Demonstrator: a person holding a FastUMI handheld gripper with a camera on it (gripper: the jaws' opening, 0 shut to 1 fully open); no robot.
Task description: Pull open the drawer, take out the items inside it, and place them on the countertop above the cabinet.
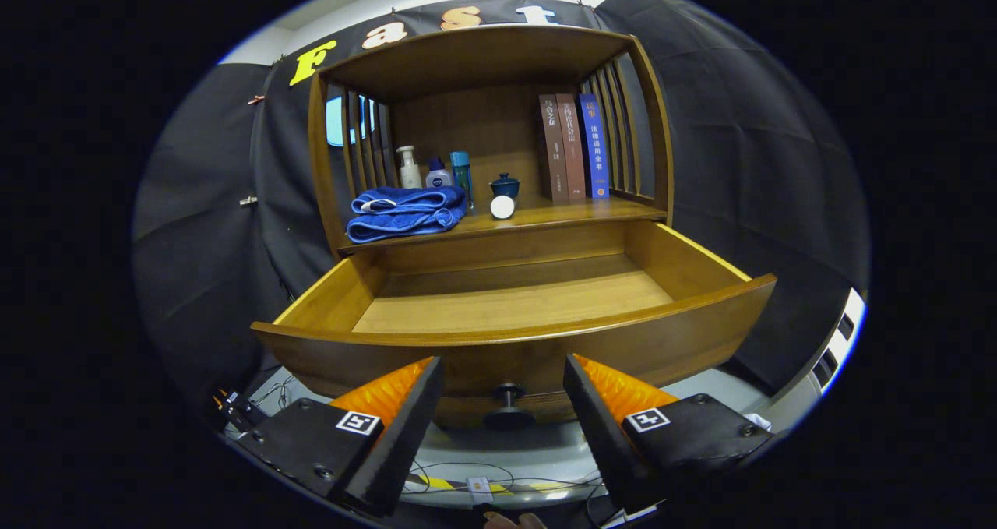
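The drawer [514, 311] stands pulled far out of the wooden cabinet [483, 124], and its floor, as far as it can be seen, is bare. The items that look to have come from it lie on the countertop [561, 216] above: a folded blue towel [405, 211] at the left, and to its right a small white ball [502, 206] with a blue lidded cup [505, 185] just behind it. So I judge the task to be nearly or fully done.

About handling, my judgement is this. The drawer is stiff solid wood and probably rather heavy; the right place to hold it is the dark round knob [507, 406] in the middle of its front. The towel is soft and light and gives way under the fingers, so a pinch on the thick fold is best. The ball is smooth and can roll. The cup seems to be ceramic, so it is fragile.

Behind the towel stand a pump bottle [408, 167], a small jar [438, 175] and a teal bottle [462, 172]; three books [575, 147] stand at the right.

The gripper [503, 385] is held level, low before the drawer front, pointing at the cabinet. Its fingers are apart and grip nothing; the knob is between them, touching neither.
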